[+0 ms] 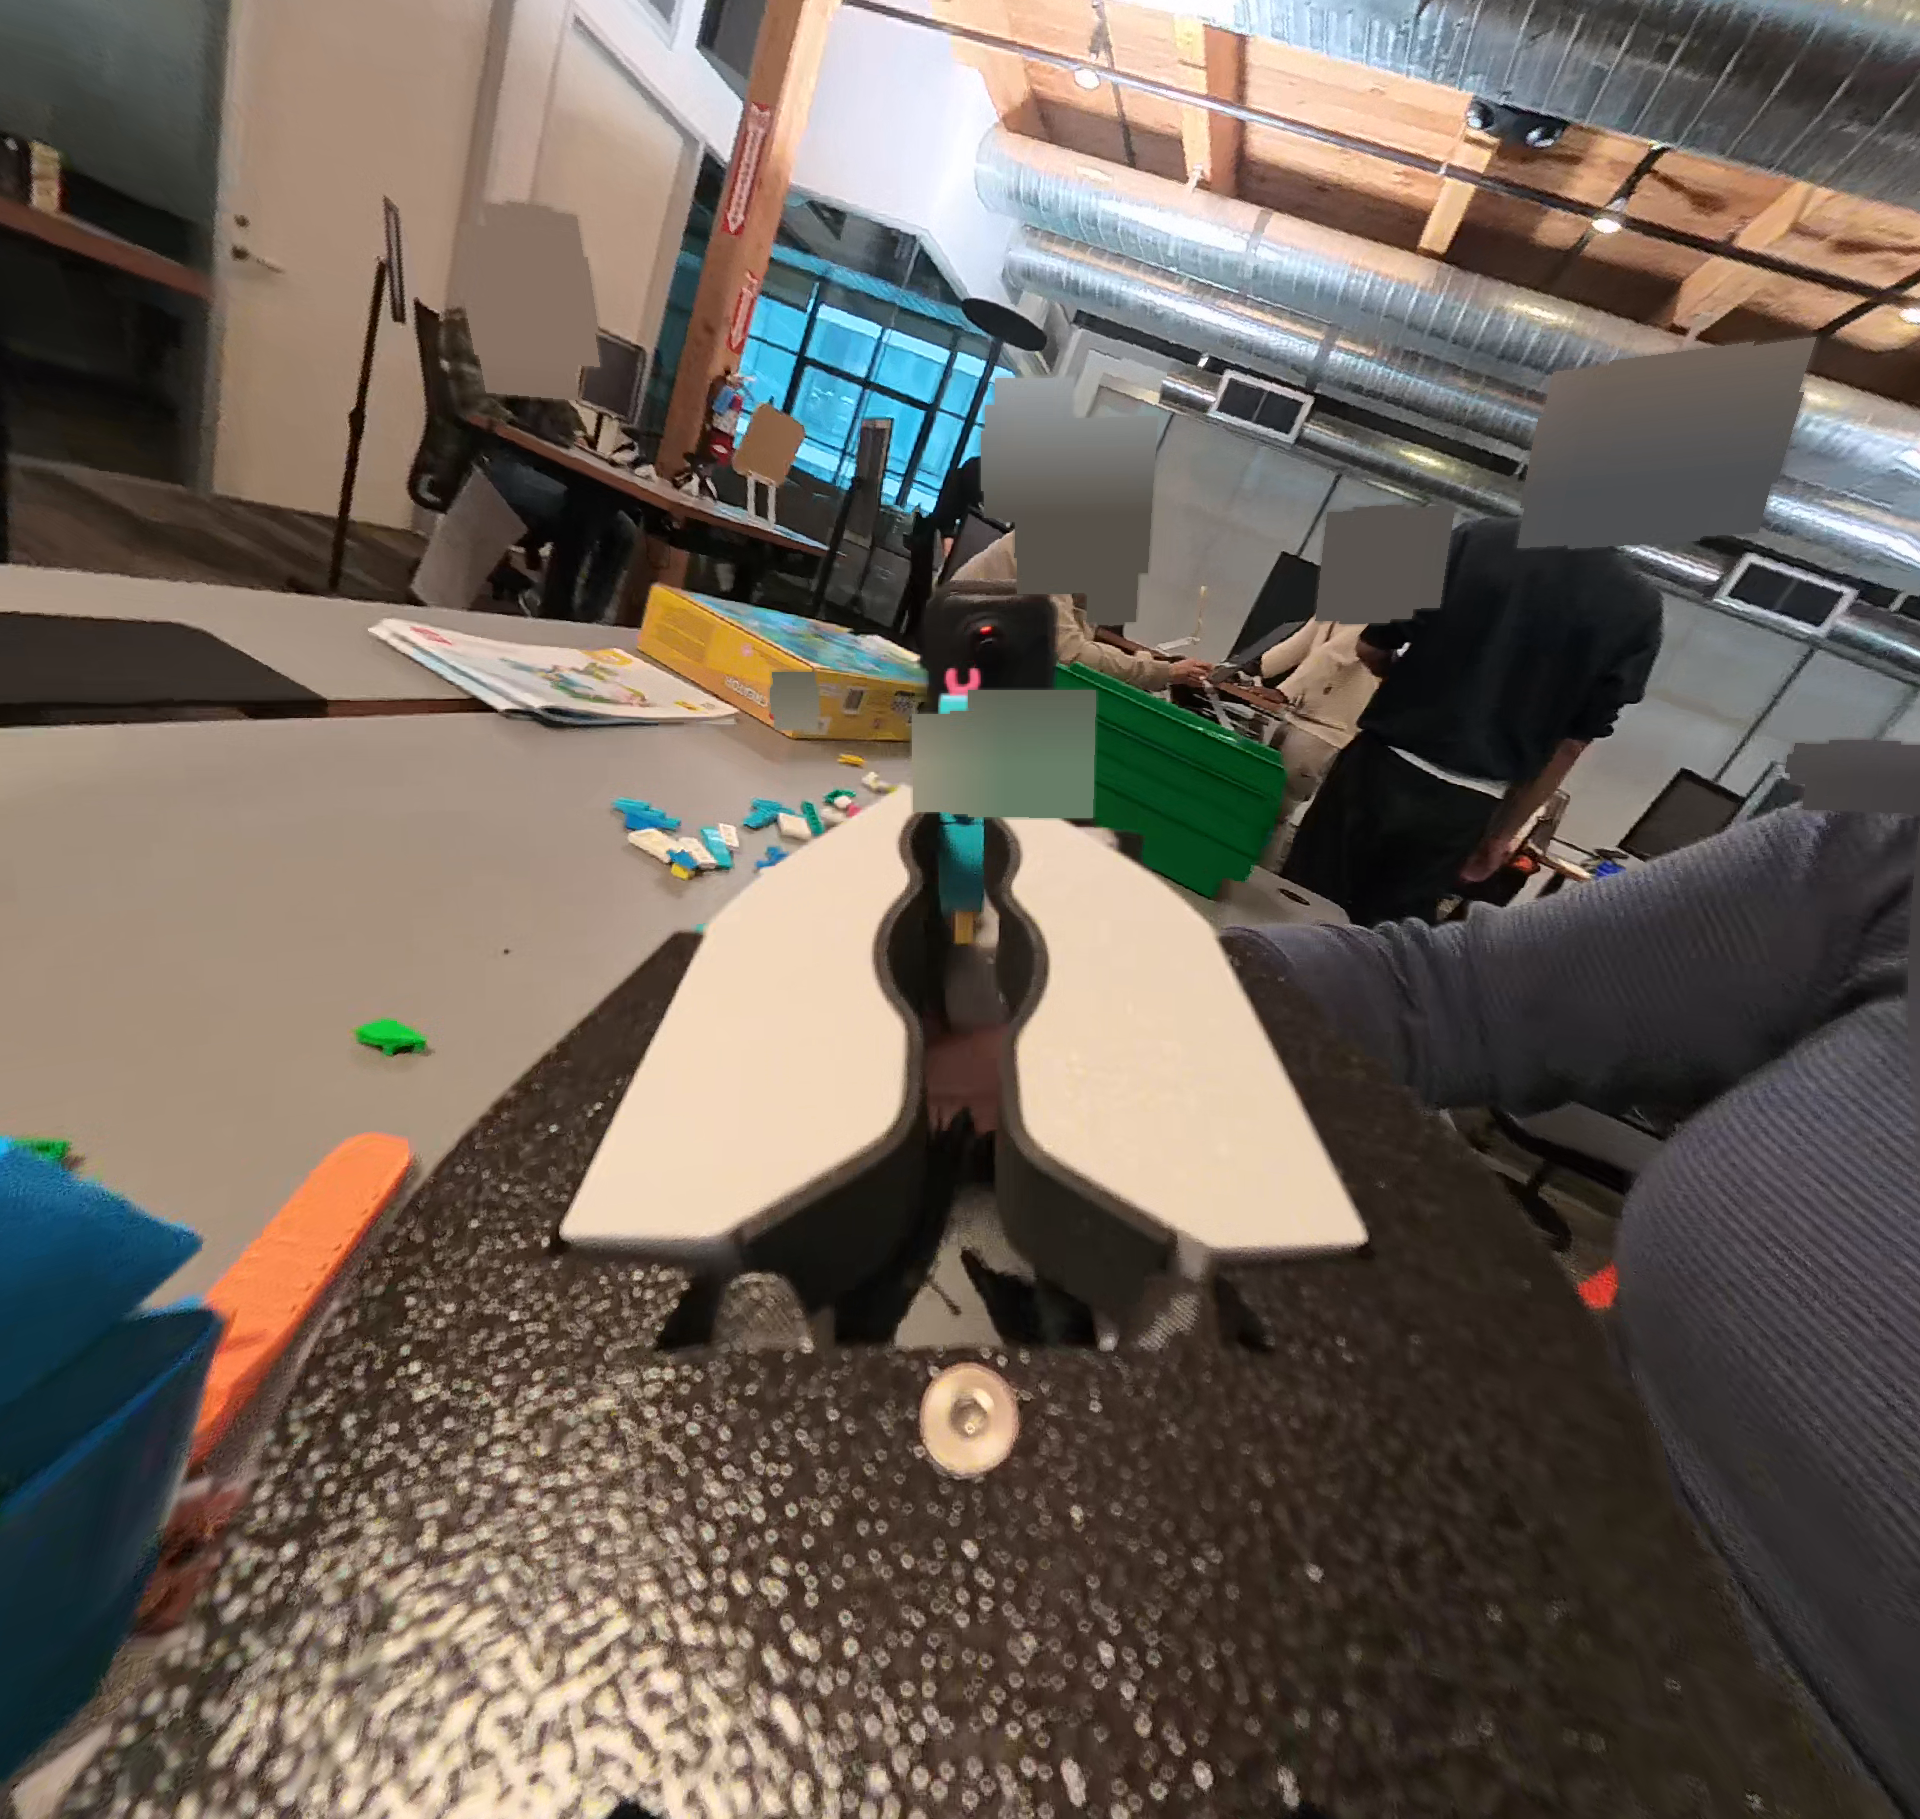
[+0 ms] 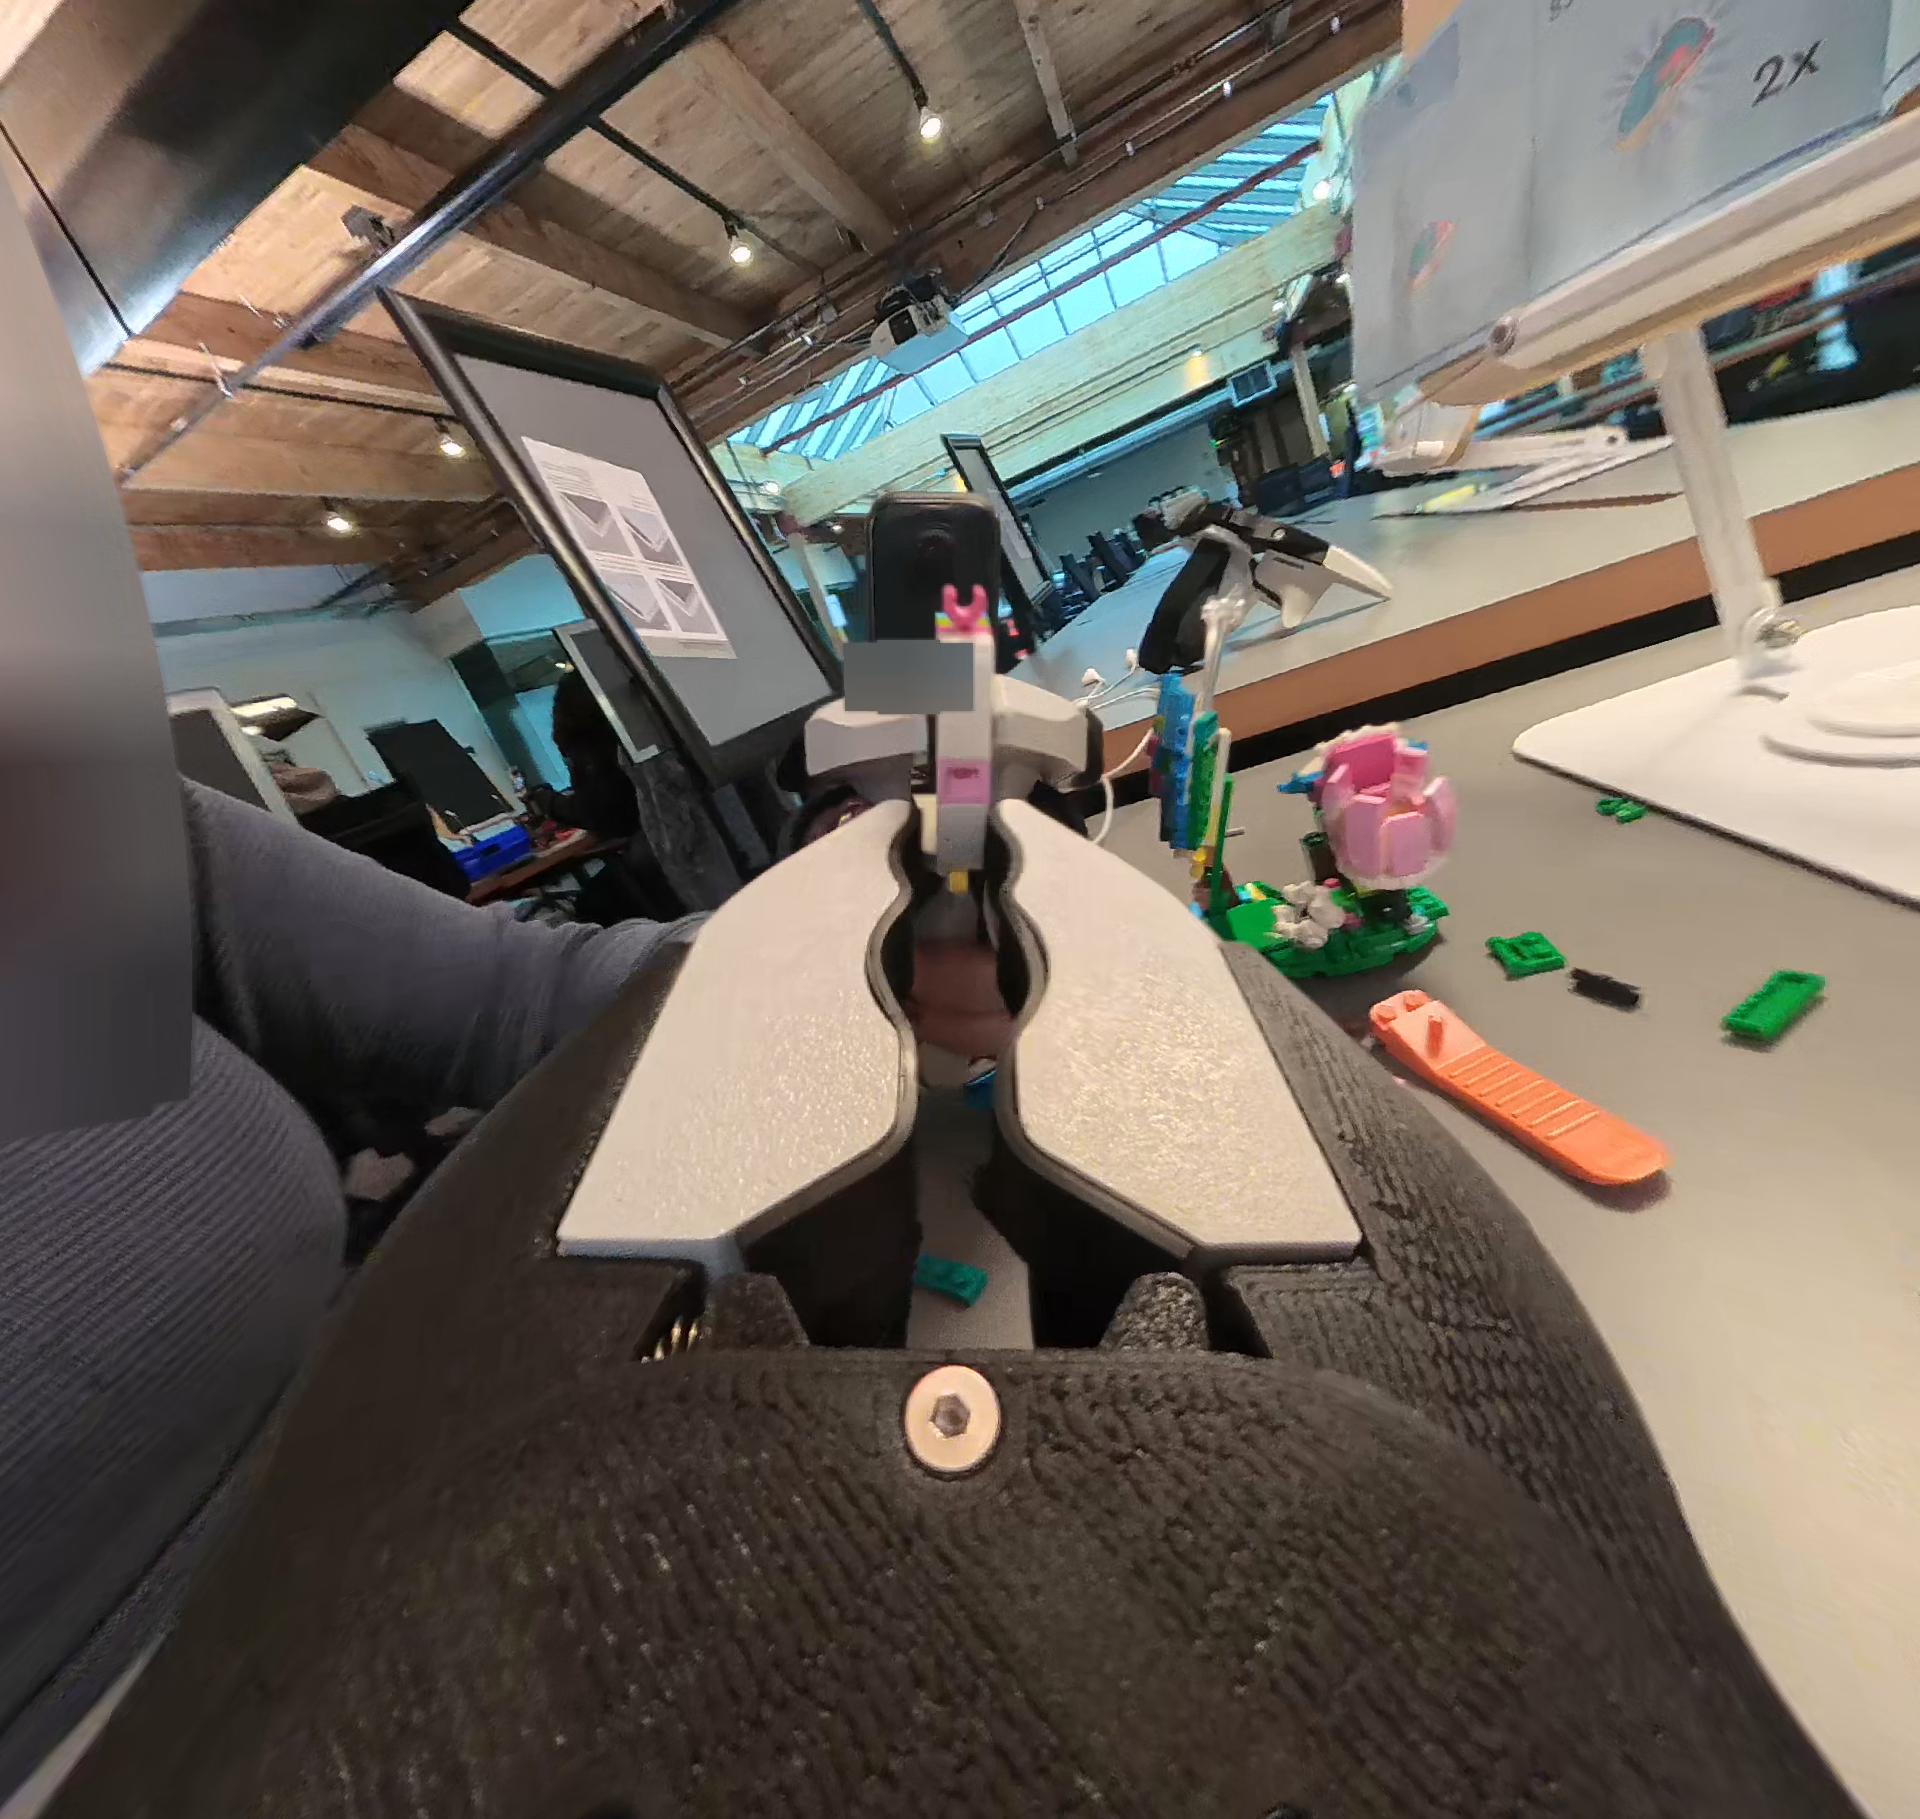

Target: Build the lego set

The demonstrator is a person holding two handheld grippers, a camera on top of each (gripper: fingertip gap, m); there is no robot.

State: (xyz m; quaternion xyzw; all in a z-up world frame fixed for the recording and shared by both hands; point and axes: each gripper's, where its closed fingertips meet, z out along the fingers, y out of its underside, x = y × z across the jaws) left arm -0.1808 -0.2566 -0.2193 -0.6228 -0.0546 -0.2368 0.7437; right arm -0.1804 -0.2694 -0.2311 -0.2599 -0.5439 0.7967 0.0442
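Held between both grippers at frame centre, the small lego sub-assembly (image 2: 961, 793) looks light, rigid, and apt to pop apart. I keep the right gripper (image 2: 958, 860) and left gripper (image 1: 961, 870) jaws narrowed on its lower end. The flower model (image 2: 1361, 865) stands centre-right on the bench (image 2: 1714, 1302).

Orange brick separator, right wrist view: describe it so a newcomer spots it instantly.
Start at the grey table and find the pink flower model on its green base. Nearer the camera, right of the right gripper, lies the orange brick separator. It is a long, flat, ribbed wedge, and the only orange thing among small green pieces.
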